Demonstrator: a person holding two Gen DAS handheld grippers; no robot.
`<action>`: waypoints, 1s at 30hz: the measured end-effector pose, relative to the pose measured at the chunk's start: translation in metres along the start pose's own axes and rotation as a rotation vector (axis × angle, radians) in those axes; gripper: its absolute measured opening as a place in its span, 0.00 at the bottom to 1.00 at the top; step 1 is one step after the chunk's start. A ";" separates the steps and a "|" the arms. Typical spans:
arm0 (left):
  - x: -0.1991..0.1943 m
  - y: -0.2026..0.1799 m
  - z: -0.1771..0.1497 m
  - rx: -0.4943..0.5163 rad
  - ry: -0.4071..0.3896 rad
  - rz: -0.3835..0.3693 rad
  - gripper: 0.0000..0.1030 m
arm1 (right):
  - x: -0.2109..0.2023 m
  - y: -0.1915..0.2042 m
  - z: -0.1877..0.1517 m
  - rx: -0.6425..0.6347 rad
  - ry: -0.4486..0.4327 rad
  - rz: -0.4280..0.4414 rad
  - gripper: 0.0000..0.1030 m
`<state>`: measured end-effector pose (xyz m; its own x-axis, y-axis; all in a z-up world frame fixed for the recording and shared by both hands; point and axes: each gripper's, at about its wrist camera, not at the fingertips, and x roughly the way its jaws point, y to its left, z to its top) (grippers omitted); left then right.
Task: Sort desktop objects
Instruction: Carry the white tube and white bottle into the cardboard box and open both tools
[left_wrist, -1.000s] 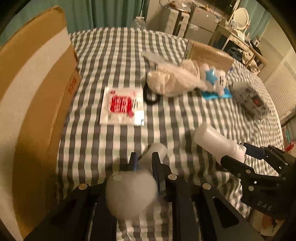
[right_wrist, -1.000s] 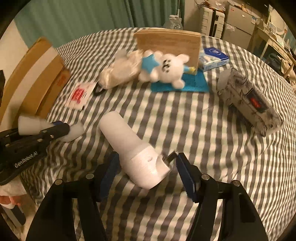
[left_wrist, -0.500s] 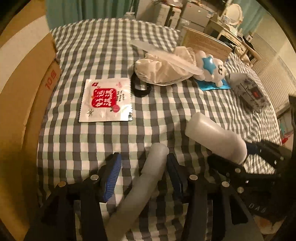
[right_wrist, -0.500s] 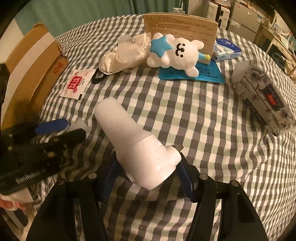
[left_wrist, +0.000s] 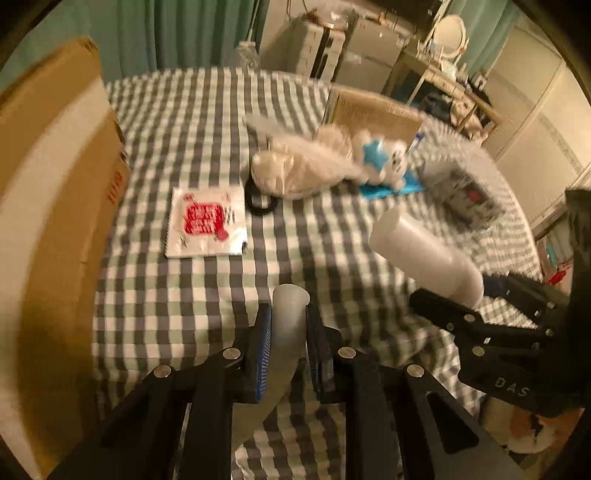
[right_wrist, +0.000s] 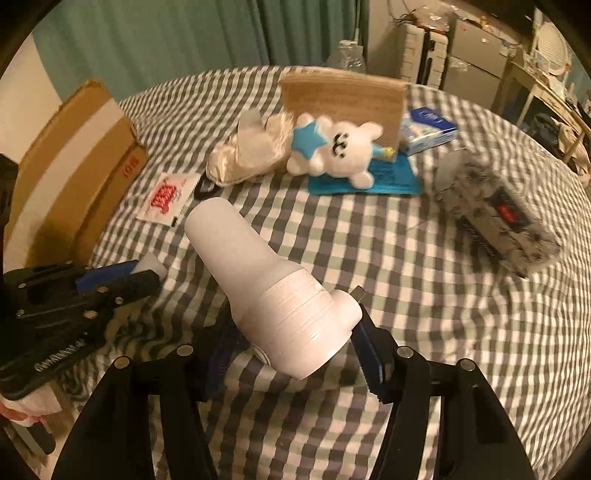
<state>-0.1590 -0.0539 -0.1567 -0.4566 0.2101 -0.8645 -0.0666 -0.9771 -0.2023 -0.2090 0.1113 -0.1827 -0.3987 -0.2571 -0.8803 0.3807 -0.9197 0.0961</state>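
A: Checked grey-and-white tablecloth (right_wrist: 369, 258) covers a round table, green curtains behind. Left gripper (left_wrist: 288, 321) has its jaws closed tight on a slim frosted translucent plastic tube (left_wrist: 290, 314), tube poking out toward 12 o'clock. Right gripper (right_wrist: 295, 332) is clamped around the wide ribbed end of a fat white plastic bottle (right_wrist: 266, 280), narrow end pointing to 11 o'clock.

B: Progress?

A: Early, I'd say. Both held items are lifted off the cloth, nothing visibly placed yet. Lots left: flat white sachet with red print (left_wrist: 207, 221) at 10 o'clock in the left view, black ring (left_wrist: 258, 203) just beside it, crumpled glossy cream bag (right_wrist: 243, 155), white plush bear with blue star (right_wrist: 332, 147) lying on a blue cloth (right_wrist: 391, 177), brown cardboard board (right_wrist: 343, 96) standing behind it, blue-white carton (right_wrist: 428, 129), grey patterned tissue pack (right_wrist: 498, 218) at 2 o'clock.

B: Destination?

A: Probably the open brown cardboard box (left_wrist: 55, 184) at 9 o'clock; can't see inside.

B: Textures?

A: Bottle smooth, matte, rigid. Tube semi-clear, hard. Bear fuzzy, bag crinkly.
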 end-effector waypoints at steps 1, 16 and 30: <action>-0.007 -0.001 0.001 0.001 -0.015 0.000 0.17 | -0.006 -0.001 -0.001 0.021 -0.003 0.011 0.58; -0.161 0.007 0.038 -0.061 -0.324 -0.067 0.17 | -0.107 0.034 -0.005 0.028 -0.152 0.022 0.58; -0.243 0.128 0.046 -0.069 -0.398 0.185 0.17 | -0.136 0.194 0.076 -0.064 -0.201 0.196 0.58</action>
<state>-0.0975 -0.2315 0.0490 -0.7624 -0.0111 -0.6470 0.1013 -0.9896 -0.1024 -0.1447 -0.0544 -0.0094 -0.4676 -0.4874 -0.7375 0.5157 -0.8280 0.2202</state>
